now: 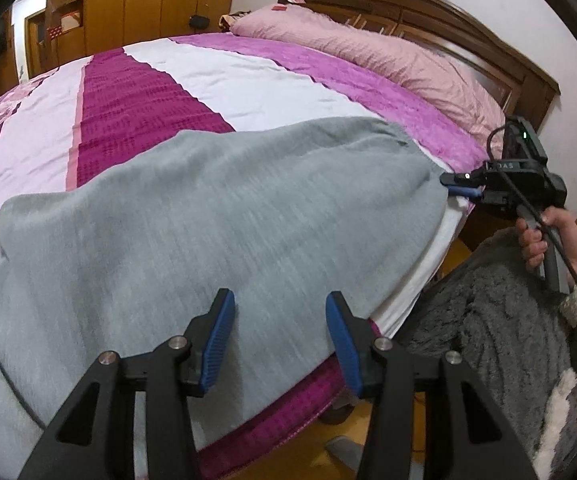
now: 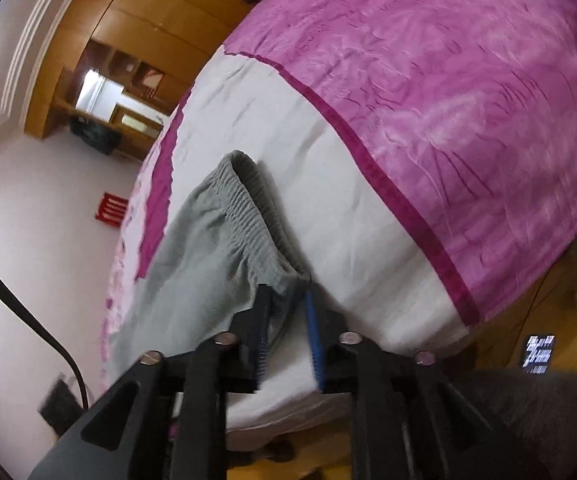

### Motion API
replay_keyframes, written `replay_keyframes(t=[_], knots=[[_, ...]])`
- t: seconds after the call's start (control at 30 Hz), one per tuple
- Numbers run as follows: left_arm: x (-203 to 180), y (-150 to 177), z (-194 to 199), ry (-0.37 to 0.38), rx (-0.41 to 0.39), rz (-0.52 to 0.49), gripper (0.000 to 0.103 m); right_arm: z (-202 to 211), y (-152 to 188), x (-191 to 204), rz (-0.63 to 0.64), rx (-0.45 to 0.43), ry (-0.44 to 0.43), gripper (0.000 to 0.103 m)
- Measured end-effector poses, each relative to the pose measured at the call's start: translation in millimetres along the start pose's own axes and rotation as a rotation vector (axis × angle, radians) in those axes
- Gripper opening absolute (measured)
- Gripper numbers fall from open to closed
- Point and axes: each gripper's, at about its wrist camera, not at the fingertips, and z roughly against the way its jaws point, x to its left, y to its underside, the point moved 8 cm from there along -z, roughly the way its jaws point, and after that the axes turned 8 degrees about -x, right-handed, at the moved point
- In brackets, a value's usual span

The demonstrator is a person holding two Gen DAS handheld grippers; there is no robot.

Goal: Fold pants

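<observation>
Grey sweatpants (image 1: 216, 216) lie spread across the bed near its front edge. My left gripper (image 1: 280, 304) is open and empty, hovering just above the grey fabric near the bed's edge. My right gripper (image 1: 454, 184) pinches the waistband corner at the pants' right end. In the right wrist view the right gripper (image 2: 286, 292) is shut on the elastic waistband (image 2: 244, 216), which is lifted slightly off the bed.
The bed (image 1: 248, 76) has a white, pink and magenta cover, with a pink pillow (image 1: 372, 48) against a wooden headboard (image 1: 428, 12). A wooden wardrobe (image 1: 140, 0) stands behind. My body in a grey fleece (image 1: 500, 320) is at the right.
</observation>
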Motion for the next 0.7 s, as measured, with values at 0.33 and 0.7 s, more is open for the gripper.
replay_keyframes(t=[0.33,0.7], knots=[[45.0,-18.2,48.4,-0.062,-0.069,0.055,0.063,45.9,-2.7,61.7,0.433,-0.170,0.254,0.051],[149.9,-6.5,118.7,-0.277,-0.147,0.166,0.075,5.9,59.2,197.7,0.703,-0.120,0.024,0.055]])
